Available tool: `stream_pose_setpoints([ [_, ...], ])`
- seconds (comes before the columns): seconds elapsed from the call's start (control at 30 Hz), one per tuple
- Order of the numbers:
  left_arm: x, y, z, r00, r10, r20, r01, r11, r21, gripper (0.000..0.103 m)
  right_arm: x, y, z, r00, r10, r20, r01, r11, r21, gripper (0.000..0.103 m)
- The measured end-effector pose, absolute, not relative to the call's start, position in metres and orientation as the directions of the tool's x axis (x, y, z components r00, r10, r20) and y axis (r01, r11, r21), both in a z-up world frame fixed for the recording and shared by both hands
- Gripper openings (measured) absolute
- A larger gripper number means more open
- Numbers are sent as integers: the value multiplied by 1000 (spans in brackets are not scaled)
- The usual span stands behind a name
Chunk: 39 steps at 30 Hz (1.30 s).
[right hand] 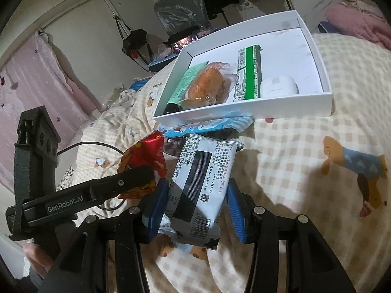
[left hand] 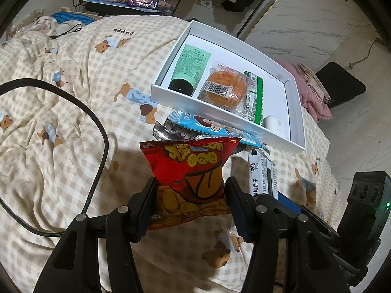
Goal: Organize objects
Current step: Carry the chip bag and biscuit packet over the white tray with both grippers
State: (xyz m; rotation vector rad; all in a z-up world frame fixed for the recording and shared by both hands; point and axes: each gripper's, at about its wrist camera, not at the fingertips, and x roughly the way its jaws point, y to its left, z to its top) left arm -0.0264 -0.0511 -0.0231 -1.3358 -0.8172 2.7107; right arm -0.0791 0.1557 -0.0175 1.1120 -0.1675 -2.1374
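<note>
My left gripper (left hand: 190, 195) is shut on a red snack bag (left hand: 188, 168) and holds it above the bed; the bag also shows in the right wrist view (right hand: 144, 156). My right gripper (right hand: 195, 195) is shut on a white and black biscuit packet (right hand: 198, 183), also seen edge-on in the left wrist view (left hand: 259, 173). A white box (left hand: 220, 112) lies on the bed ahead, also in the right wrist view (right hand: 244, 111). It holds a green tube (left hand: 193, 68), a wrapped orange bun (left hand: 224, 88), a green packet (left hand: 255, 100) and a small white case (left hand: 275, 124).
A light blue snack packet (left hand: 207, 124) and a dark foil packet (left hand: 168, 129) lie half under the box's near edge. A black cable (left hand: 97, 127) loops over the checked bedsheet at the left. A pink blanket (left hand: 310, 92) lies beyond the box.
</note>
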Motion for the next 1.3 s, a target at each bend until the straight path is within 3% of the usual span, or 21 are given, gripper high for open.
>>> stream_pose_setpoints([
  [0.3,-27,-54,-13,-667,233,-708,200,-859,-471,60,-78,158,-9,-388,-702,-597,551,-696,459,49],
  [0.57,-22,-76,42,-781,240,-577,145,-828,-541,60,-77,165,39,-430,-778,-458,619,-624,478,49],
  [0.87,-29,-100,81,-820,214,-531,128,-836,-534,60,-95,169,107,-484,-801,-352,684,-597,420,49],
  [1.07,-54,-102,103,-827,241,-508,65,-856,-512,60,-125,183,138,-566,-748,-346,663,-663,348,49],
  [1.3,-114,-84,98,-793,243,-558,9,-912,-410,60,-170,179,141,-636,-686,-355,626,-727,283,49],
])
